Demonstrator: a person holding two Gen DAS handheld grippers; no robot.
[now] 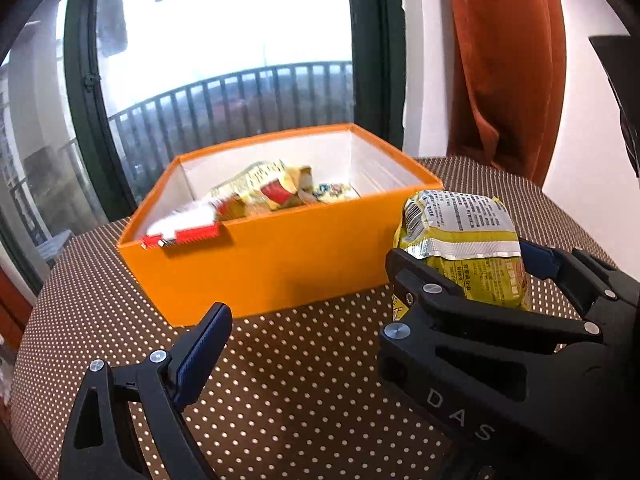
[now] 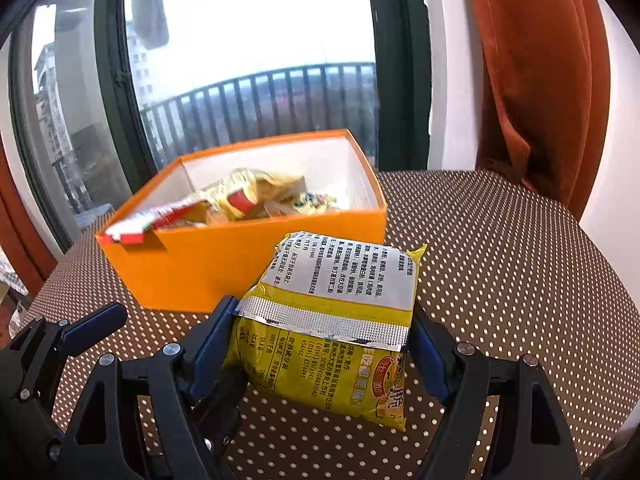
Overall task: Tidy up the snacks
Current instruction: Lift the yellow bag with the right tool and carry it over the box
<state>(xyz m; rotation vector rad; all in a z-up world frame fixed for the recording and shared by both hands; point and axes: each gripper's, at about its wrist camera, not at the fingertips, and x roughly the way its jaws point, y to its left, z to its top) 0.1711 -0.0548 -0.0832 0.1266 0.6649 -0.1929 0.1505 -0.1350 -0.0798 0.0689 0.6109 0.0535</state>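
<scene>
Gripping a yellow instant noodle packet by its two side edges, the right gripper has its blue pads pressed against the wrapper in the lower centre of the right wrist frame, printed back panel facing up and the crimped seam running between the pads. The packet looks lifted clear of the polka-dot tablecloth, though the underside is hidden, so that part is a judgement. Holding it by the sides keeps the flat face level, probably so it drops neatly into the orange box just behind it, centre left of frame. That box is open-topped with white inner walls and already holds several snack packets, yellow and red ones piled loosely; a red-and-white packet hangs over the near-left rim. The left gripper is empty, jaws spread wide, nothing between them, sitting at the bottom of the left wrist frame, probably just keeping out of the way. A dark window frame, a balcony railing and a rust curtain fill the upper half.
</scene>
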